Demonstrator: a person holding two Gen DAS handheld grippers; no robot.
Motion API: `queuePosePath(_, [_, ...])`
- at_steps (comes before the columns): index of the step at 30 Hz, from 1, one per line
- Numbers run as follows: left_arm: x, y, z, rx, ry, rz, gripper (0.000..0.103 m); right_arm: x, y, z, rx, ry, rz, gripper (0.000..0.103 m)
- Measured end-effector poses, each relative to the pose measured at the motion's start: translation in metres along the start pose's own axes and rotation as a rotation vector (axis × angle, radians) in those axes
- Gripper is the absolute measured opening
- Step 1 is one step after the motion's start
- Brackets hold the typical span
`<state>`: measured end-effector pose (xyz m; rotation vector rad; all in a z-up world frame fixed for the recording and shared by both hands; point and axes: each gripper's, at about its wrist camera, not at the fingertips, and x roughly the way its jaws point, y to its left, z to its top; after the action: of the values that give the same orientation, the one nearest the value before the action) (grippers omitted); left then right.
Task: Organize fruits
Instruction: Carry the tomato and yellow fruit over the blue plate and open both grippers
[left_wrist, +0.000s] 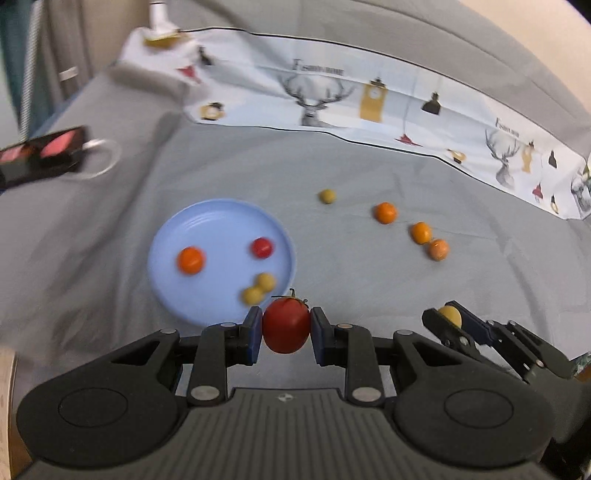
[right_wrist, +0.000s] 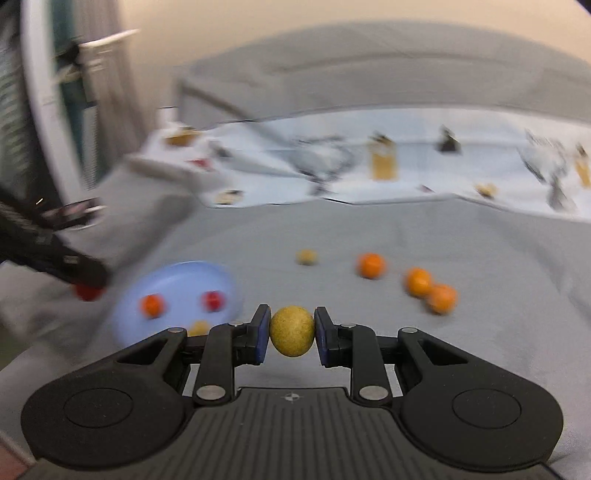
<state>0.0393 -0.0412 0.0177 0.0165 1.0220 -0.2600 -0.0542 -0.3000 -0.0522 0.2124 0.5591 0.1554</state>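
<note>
Far left: a dark case with pink panels lies on the grey bedsheet, well apart from the fruit. Not part of the sort, as far as I can judge.

Left of centre: the blue plate sits flat on the sheet. It holds an orange fruit, a small red fruit and two yellow-green fruits that touch each other. Mixed colours, so the plate looks like the collecting point, not a sorting by kind.

Near centre: the left gripper has its fingers clenched on a red tomato, stem up, pads on its two sides. It is carried at the plate's near rim, presumably for setting down there.

Right of it: the right gripper has its fingers clenched on a yellow-green fruit, held above the sheet, just right of the plate. Likely next in line for the same plate.

Farther right, loose on the sheet: one yellow-green fruit, then an orange fruit, then two more orange fruits touching. Not yet gathered.

Far edge: a printed cloth with a stag pattern runs across.
</note>
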Motion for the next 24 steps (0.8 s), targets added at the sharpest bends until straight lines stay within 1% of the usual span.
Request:
queuePosePath(3, [-0.015,0.018,-0.019,-0.009,-0.028,0.004,0.030,-0.020,0.035,-0.003,-0.066,-0.001,0.051,0.027])
queuePosePath(6, [-0.024,0.033,-0.031,-0.020,-0.047,0.000,0.030,-0.033,0.063,-0.006,-0.134,0.000,0.071,0.027])
queuePosePath(10, [-0.029,0.055,-0.035,-0.062,-0.063,-0.010,0.030,-0.030,0.089,-0.007,-0.188,0.027,0.085,0.027])
queuePosePath(13, [-0.027,0.069,-0.030,-0.079,-0.073,-0.013,0.030,-0.020,0.102,-0.005,-0.222,0.048,0.083,0.027])
queuePosePath(17, [-0.010,0.081,-0.016,-0.100,-0.056,-0.024,0.030,-0.004,0.106,0.000,-0.249,0.082,0.066,0.027])
queuePosePath(24, [0.036,0.083,0.018,-0.064,-0.023,0.011,0.030,0.048,0.101,0.017,-0.211,0.136,0.054,0.027])
